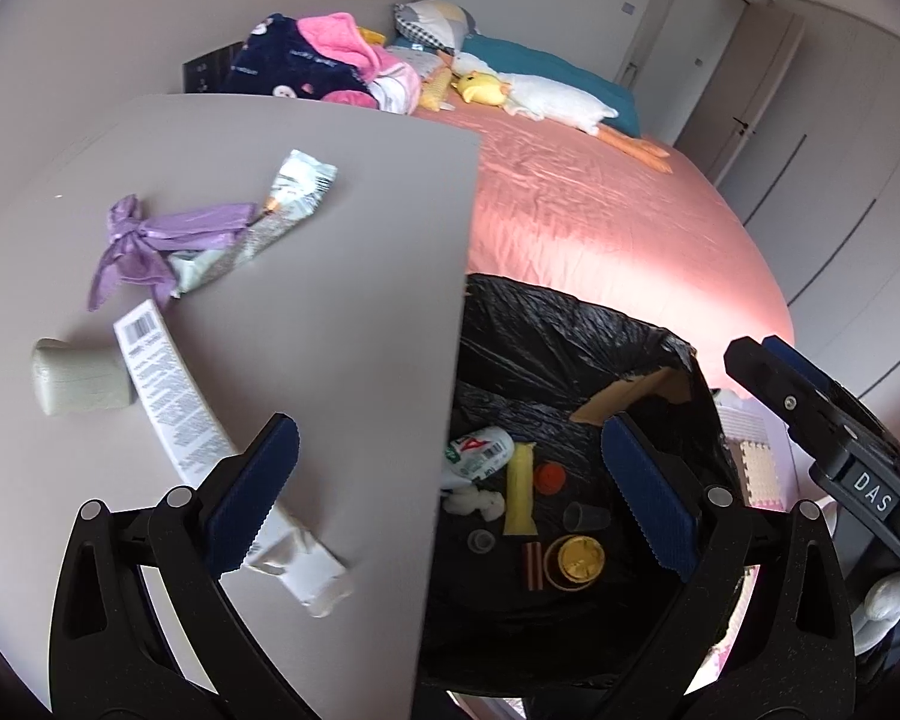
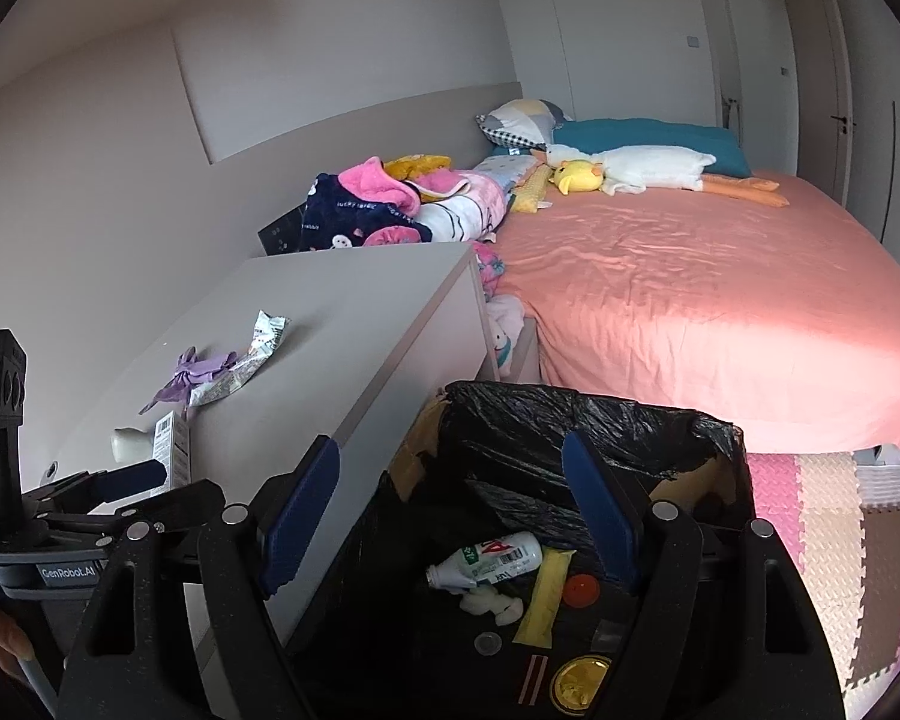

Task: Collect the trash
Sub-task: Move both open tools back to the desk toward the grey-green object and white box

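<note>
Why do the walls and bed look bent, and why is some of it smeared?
Both wrist views use fisheye lenses, so the bed and nightstand edges curve and corners go black. The left wrist view shows motion blur on the white tube; in the right wrist view sunlight brightens the sheet's near edge.

A bed (image 2: 720, 312) covered by a pink sheet is seen beside a grey cabinet (image 2: 390, 312). A white goose plush (image 2: 648, 171), a yellow duck plush (image 2: 576, 175), a teal pillow (image 2: 642, 135) and a patterned pillow (image 2: 522, 117) are laid at its head, with heaped clothes (image 2: 384, 210) next to them. The floor is covered by pink and beige foam mats (image 2: 840, 540), and a door (image 2: 744, 48) is set in the far wall.
</note>
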Demonstrator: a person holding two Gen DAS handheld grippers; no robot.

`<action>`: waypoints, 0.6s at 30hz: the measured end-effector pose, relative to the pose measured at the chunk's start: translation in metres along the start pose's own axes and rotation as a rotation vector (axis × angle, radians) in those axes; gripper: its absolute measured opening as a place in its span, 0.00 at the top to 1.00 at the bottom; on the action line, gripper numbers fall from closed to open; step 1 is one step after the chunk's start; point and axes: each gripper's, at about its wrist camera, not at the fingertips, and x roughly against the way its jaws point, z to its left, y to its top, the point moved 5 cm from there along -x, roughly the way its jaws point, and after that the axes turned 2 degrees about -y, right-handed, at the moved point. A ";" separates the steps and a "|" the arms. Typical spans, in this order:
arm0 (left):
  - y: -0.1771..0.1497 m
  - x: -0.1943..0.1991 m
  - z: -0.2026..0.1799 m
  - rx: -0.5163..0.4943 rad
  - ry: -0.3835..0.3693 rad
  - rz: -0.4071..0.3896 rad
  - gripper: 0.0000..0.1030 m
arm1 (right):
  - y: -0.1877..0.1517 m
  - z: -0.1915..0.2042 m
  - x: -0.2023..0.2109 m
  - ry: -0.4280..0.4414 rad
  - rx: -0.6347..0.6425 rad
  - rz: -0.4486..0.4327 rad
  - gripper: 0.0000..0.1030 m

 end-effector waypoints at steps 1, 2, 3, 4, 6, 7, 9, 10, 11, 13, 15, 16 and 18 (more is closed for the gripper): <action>0.000 0.002 0.003 0.004 0.003 -0.002 0.05 | 0.000 0.004 -0.001 0.004 0.006 0.002 0.25; 0.001 0.003 0.007 0.009 0.008 -0.003 0.05 | 0.000 0.007 -0.002 0.007 0.011 0.004 0.25; 0.001 0.004 0.011 0.014 0.013 -0.006 0.05 | 0.000 0.010 -0.004 0.012 0.015 0.006 0.25; 0.002 0.006 0.015 0.018 0.017 -0.007 0.05 | 0.000 0.013 -0.006 0.016 0.018 0.010 0.25; 0.003 0.008 0.022 0.026 0.026 -0.011 0.05 | -0.001 0.020 -0.009 0.024 0.026 0.015 0.25; 0.003 0.010 0.025 0.030 0.029 -0.013 0.05 | -0.001 0.023 -0.011 0.027 0.032 0.019 0.25; 0.003 0.011 0.032 0.038 0.036 -0.017 0.05 | -0.001 0.029 -0.014 0.036 0.040 0.025 0.25; 0.003 0.013 0.035 0.042 0.038 -0.019 0.05 | -0.001 0.033 -0.015 0.041 0.045 0.027 0.25; 0.004 0.014 0.037 0.045 0.041 -0.021 0.05 | -0.001 0.036 -0.016 0.045 0.051 0.027 0.25; 0.004 0.016 0.044 0.048 0.052 -0.025 0.05 | -0.002 0.043 -0.018 0.053 0.063 0.031 0.25; 0.005 0.018 0.051 0.055 0.065 -0.031 0.05 | -0.003 0.048 -0.020 0.060 0.072 0.036 0.25; 0.005 0.019 0.055 0.059 0.071 -0.034 0.05 | -0.003 0.051 -0.021 0.063 0.076 0.039 0.25; 0.004 0.022 0.063 0.069 0.081 -0.039 0.05 | -0.004 0.058 -0.024 0.069 0.086 0.046 0.25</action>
